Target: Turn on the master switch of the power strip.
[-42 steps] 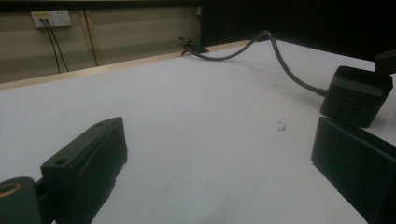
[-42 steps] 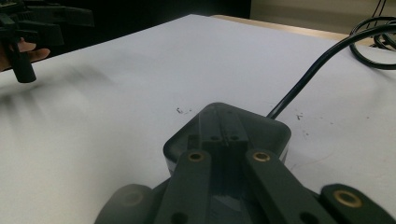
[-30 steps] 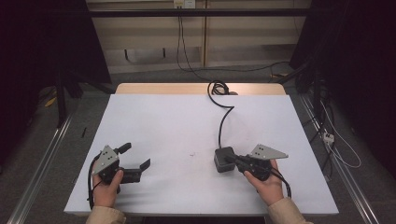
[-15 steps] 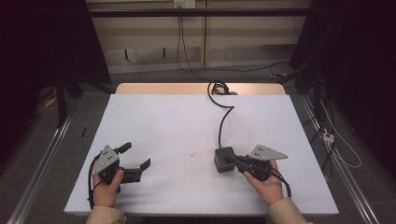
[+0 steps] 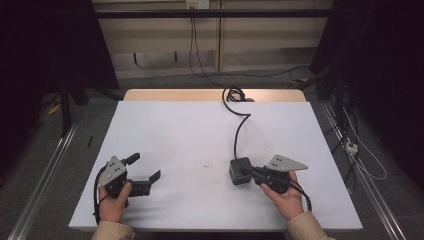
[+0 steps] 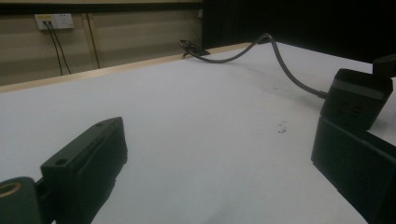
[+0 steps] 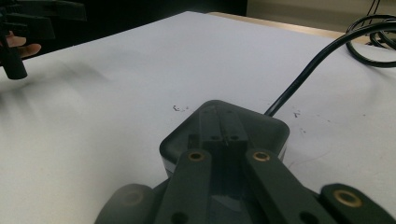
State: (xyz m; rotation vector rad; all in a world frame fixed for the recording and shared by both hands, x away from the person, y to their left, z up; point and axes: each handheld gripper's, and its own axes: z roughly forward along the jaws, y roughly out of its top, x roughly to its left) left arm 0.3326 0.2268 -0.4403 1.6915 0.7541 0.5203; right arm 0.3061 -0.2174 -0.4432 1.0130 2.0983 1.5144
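Resting on one table [image 5: 175,130]: one adapter [image 5: 240,171], left gripper [image 5: 146,172] jaws spread, right gripper [image 5: 254,173] jaws together.

A small dark box [image 5: 240,170] with round corners lies flat on the white table [image 5: 175,135] near the right gripper [image 5: 255,172], and its black cord [image 5: 239,131] runs away to a curled loop at the far edge.

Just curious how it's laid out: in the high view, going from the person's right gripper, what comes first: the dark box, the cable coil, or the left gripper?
1. Dark box, right at the right gripper.
2. Left gripper, across the table's near edge.
3. Cable coil, at the far edge.
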